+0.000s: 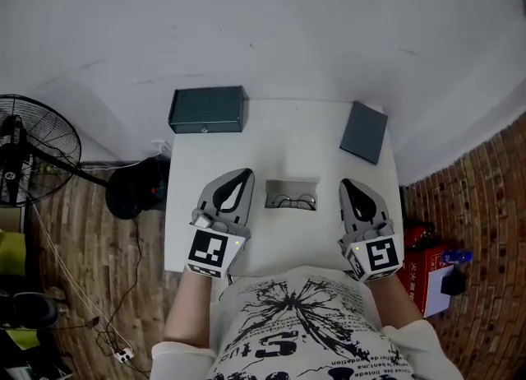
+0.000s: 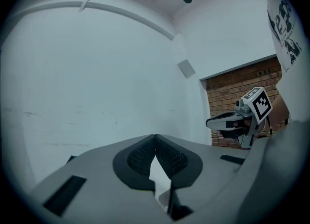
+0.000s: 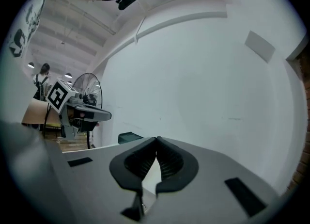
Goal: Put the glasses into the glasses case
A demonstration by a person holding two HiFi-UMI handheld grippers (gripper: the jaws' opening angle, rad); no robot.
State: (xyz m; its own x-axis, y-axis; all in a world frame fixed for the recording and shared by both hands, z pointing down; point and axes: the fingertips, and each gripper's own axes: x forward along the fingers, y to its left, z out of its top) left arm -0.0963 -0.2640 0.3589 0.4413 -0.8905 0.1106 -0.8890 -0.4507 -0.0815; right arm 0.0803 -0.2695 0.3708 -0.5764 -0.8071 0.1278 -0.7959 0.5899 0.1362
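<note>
The glasses [image 1: 293, 201] lie in a shallow grey tray-like holder [image 1: 292, 184] at the middle of the white table [image 1: 279, 136]. A dark green box [image 1: 207, 109] stands at the back left. A flat dark grey case [image 1: 364, 132] lies at the back right. My left gripper [image 1: 244, 172] is just left of the glasses, shut and empty, its tips touching [image 2: 155, 136]. Just right of the glasses is my right gripper [image 1: 345, 181], also shut with nothing in it [image 3: 156, 139]. Both are held above the table and point at the white wall. Each gripper view shows the other gripper: the right one [image 2: 227, 120] and the left one [image 3: 89, 114].
A black floor fan [image 1: 33, 152] stands left of the table, with cables on the wooden floor. A red box [image 1: 427, 275] sits on the brick floor to the right. The white wall rises right behind the table.
</note>
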